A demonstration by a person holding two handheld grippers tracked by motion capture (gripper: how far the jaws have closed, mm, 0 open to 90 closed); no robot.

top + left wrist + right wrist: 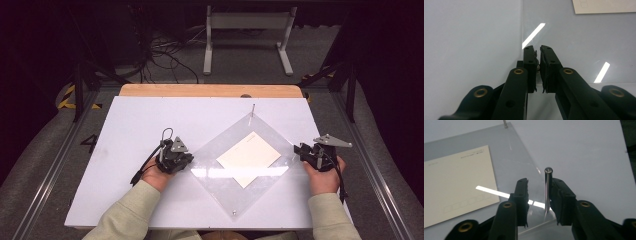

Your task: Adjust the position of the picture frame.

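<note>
- Where the clear acrylic sheet lies turned like a diamond on the white table, its left corner is met by the left gripper and its right corner by the right gripper.
- Seen in the left gripper view, the left gripper has its jaws drawn almost together, only a narrow slit being left between them; a small metal fitting is lodged in that slit, though a firm clamp cannot be confirmed.
- Just ahead of those jaws the sheet's edge is seen running away, with the cream card further ahead and to the right.
- In the right gripper view, the right gripper is held with its jaws apart.
- A slim upright metal pin (round-headed, standing at the sheet's corner) is seen between the jaws, against the inner face of the right-hand one and apart from the left-hand one.
- Ahead and left of this gripper the cream card is seen lying flat at the sheet.
- Another pin stands at the sheet's far corner.
</note>
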